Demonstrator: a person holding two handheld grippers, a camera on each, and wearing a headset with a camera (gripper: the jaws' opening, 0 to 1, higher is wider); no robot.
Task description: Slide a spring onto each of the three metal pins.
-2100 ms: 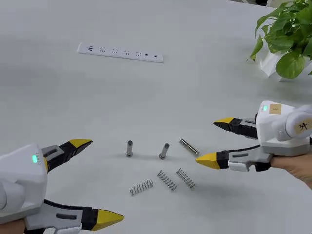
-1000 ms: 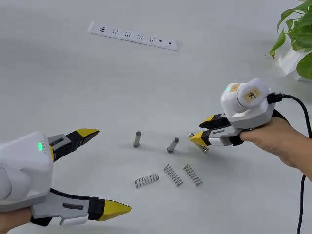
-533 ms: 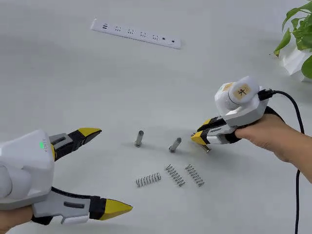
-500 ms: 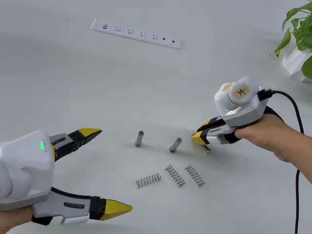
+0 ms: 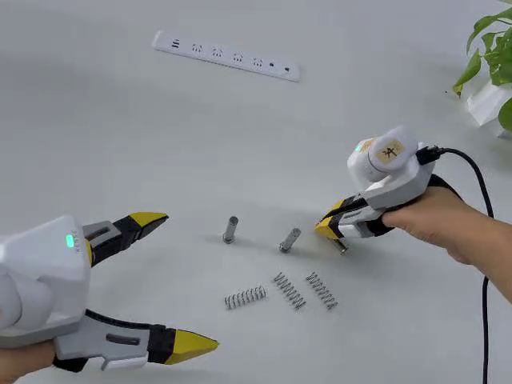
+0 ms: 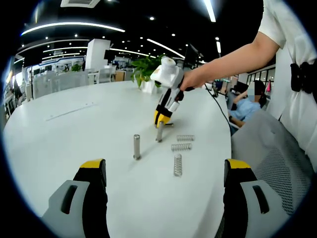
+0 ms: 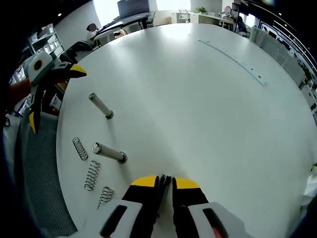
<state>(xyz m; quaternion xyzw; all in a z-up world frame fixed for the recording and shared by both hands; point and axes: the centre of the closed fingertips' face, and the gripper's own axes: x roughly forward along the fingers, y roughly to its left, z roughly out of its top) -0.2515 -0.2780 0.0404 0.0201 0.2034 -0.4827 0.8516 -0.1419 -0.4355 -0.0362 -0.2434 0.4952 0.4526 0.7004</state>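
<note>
A wide white table (image 5: pixel 120 120) carries a power strip (image 5: pixel 226 56) along its far side and a leafy plant (image 5: pixel 490 48) at the right corner; near the middle two pins stand upright, one (image 5: pixel 230 230) to the left and one (image 5: pixel 290 239) just right of it; three springs (image 5: pixel 245 298) (image 5: pixel 289 290) (image 5: pixel 321 290) lie in a loose row just in front of them, apart from the pins; the right gripper (image 5: pixel 330 227) points down at the table beside the second pin, its jaws pinched nearly together on the third pin (image 7: pixel 165 180), whose end pokes out below the yellow tips (image 5: pixel 342 246); the left gripper (image 5: pixel 182 282) hovers at the near left, jaws spread wide, holding and touching nothing.
</note>
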